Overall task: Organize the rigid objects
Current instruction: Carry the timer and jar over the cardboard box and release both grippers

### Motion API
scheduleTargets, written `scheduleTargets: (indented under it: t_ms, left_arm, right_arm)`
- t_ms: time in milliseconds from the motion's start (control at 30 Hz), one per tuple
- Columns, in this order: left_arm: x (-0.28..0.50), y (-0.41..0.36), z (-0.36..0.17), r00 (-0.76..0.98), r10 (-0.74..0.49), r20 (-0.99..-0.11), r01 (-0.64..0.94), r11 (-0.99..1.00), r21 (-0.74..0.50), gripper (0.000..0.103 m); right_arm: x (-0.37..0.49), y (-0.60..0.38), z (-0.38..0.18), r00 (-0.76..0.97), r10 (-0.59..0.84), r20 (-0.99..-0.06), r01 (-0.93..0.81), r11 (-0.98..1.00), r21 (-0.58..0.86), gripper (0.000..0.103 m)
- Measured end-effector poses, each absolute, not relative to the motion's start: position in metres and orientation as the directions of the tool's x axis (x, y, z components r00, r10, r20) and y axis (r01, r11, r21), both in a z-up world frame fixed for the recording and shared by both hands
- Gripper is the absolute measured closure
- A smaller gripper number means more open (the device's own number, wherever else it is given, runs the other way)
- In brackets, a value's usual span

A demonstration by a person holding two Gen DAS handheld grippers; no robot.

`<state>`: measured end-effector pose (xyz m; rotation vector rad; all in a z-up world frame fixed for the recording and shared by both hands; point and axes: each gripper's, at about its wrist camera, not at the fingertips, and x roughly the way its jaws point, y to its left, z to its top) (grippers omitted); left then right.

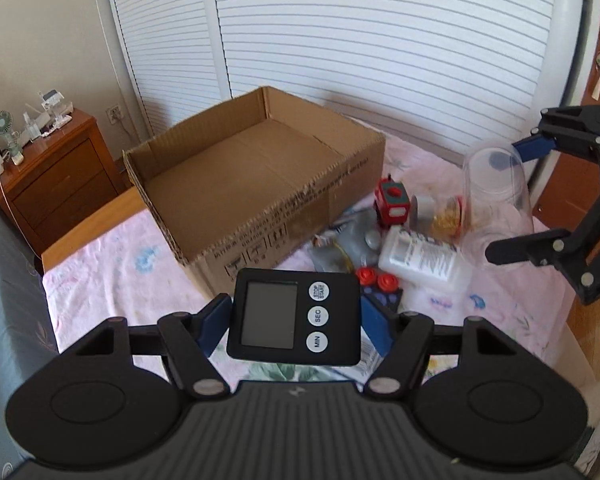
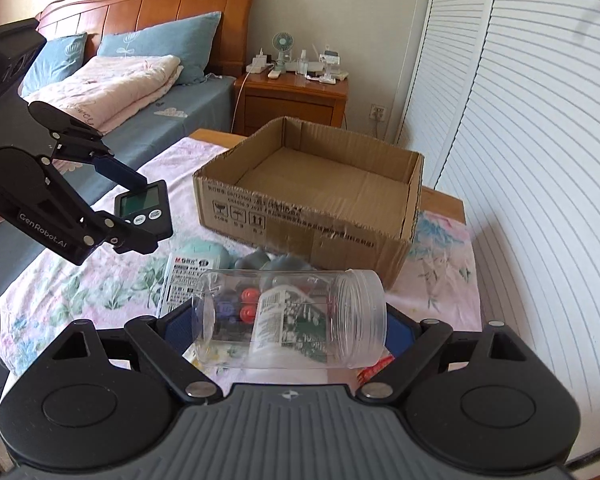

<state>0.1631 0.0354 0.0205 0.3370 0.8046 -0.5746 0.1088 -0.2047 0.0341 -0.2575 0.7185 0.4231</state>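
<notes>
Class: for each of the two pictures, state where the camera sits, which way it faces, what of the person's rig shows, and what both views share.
Left wrist: on the left gripper, facing the louvred doors; its jaws clamp the black timer; the right gripper shows at right.
Right wrist: on the right gripper, facing the bed; its jaws hold the clear jar; the left gripper shows at left.
Shared: cardboard box, timer, jar, nightstand.

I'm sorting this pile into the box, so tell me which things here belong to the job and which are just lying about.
Job: black digital timer, clear plastic jar, open brown cardboard box, white labelled bottle, red toy block.
Lying about: wooden nightstand, small green desk fan, blue pillows.
</notes>
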Motion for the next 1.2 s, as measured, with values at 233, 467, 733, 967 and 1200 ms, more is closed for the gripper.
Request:
scheduleTargets:
  t_ms: [233,467,733,967,1200]
  left_arm:
    - [0.231,0.014,0.04,0.618,-0.324,-0.717,0.54,0.837,0.087,0.034]
    - [0.302,-0.002,0.026,0.646,-0.249,-0.722,0.46,0.882,0.107,0.034]
    - [0.328,0.002,0.003,0.675,-0.173,-0.718,0.359,0.926,0.114,0.016]
    - [0.273,0.011,0.014,0.731,-0.199,-0.653,0.353,0.929,0.111,0.002]
    - [0.21,0.026,0.012,0.743,-0.227,-0.63,0.32,0.947,0.037,0.002]
  right_arm:
    - [0.147,-0.214,0.045,0.692,0.3,-0.656,-0.453,0.889,-0.072,0.01]
    - [0.177,-0.226,0.046,0.699,0.287,-0.655,-0.427,0.902,-0.061,0.01]
    - [0.194,-0.233,0.041,0.693,0.278,-0.665,-0.412,0.91,-0.049,0.01]
    - [0.206,-0.228,0.045,0.694,0.268,-0.668,-0.409,0.911,-0.059,0.01]
    - [0.231,-0.215,0.052,0.691,0.271,-0.67,-0.402,0.915,-0.043,0.01]
